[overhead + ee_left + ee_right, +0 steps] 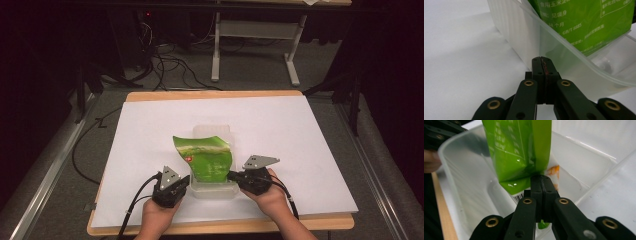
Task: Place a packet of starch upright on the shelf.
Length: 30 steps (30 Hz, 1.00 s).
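The surface (280, 130) is covered by a matt white sheet, with a pale wood edge showing along its near side. The container (524, 37) is frosted, translucent plastic, smooth-walled. The green bag (519, 150) is glossy printed film that catches highlights. Both the left gripper (541, 60) and right gripper (541, 178) look like matt black plastic with brass-coloured rivets.

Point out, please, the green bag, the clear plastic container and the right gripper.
green bag (210, 162): high view, middle of its printed face.
clear plastic container (212, 131): high view, far rim.
right gripper (541, 182): right gripper view, its closed jaw tips.
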Tool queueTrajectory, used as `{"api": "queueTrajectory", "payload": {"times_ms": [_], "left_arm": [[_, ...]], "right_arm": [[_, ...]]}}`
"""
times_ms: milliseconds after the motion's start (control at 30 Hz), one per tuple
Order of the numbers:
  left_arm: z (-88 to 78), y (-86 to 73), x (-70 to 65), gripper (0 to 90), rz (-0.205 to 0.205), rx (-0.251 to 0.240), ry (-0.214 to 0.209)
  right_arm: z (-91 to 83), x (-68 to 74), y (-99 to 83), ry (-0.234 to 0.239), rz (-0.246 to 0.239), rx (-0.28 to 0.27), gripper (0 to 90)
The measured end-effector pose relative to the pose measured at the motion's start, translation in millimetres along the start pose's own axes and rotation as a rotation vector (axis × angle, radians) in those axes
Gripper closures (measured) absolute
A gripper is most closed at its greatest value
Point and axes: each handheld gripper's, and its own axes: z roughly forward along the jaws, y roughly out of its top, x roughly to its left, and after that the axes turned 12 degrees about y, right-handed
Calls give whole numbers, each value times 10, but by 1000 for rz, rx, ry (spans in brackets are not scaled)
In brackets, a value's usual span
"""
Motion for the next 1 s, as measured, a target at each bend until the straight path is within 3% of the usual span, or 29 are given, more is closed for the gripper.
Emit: {"api": "queueTrajectory", "payload": {"times_ms": [267,433,500,567,700,867,1000], "left_arm": [[-7,-2,-4,887,1,-7,7],[-9,-4,-4,889,8,-7,14],[-5,-6,-7,892,10,-5,14],[-2,-7,-12,898,10,-4,9],[-5,-6,-12,900,11,-3,6],[-8,-4,-7,900,13,-5,9],[-7,-2,-9,900,14,-6,11]], "right_arm": [[-294,-3,44,-11,16,-121,874],[-411,35,139,63,16,-240,663],[-409,57,202,67,12,-260,536],[-365,65,261,63,17,-276,491],[-204,33,313,63,27,-253,539],[-108,48,292,81,1,-217,815],[-108,40,246,71,5,-204,848]]}}
